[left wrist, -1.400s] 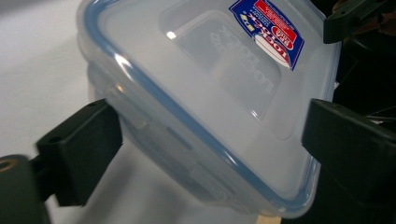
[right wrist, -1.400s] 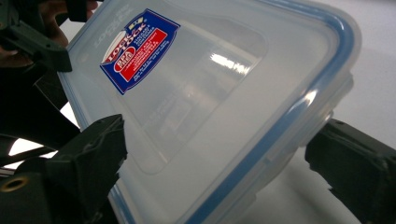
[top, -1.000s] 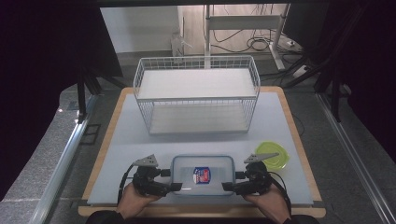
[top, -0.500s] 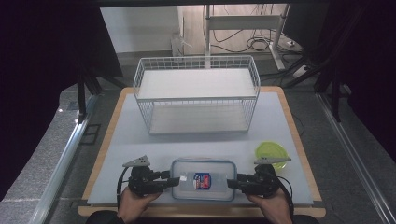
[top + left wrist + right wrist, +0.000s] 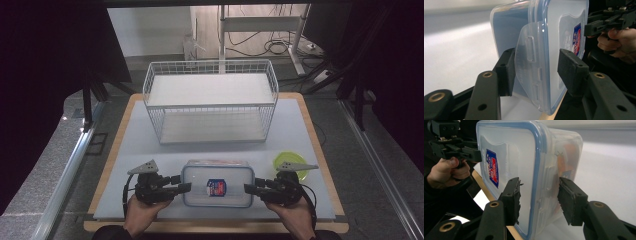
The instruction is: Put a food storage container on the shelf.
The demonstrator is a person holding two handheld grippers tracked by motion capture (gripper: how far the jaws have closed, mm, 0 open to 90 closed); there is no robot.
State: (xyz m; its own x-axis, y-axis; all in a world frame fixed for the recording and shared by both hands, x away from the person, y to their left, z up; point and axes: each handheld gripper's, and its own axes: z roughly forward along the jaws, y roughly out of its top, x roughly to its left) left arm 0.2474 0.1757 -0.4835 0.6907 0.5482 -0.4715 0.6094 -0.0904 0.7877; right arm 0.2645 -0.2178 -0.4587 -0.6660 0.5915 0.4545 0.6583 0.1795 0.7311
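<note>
**Both grippers at the ends of the clear box**

High view: a clear lidded box lies flat at the near edge of the table, label up. The left gripper meets its left end, the right gripper its right end, one hand behind each. A white wire rack stands farther back; a green lid lies just beyond the right gripper.

Left gripper view: jaws have just been closing. One pad sits against the box's underside beside the latch flap; the other stands near the lid, with a sliver of gap showing. Firm clamping cannot be told.

Right gripper view: jaws have just been closing. Both pads press the box's end, one on the lid, one on the base.
</note>
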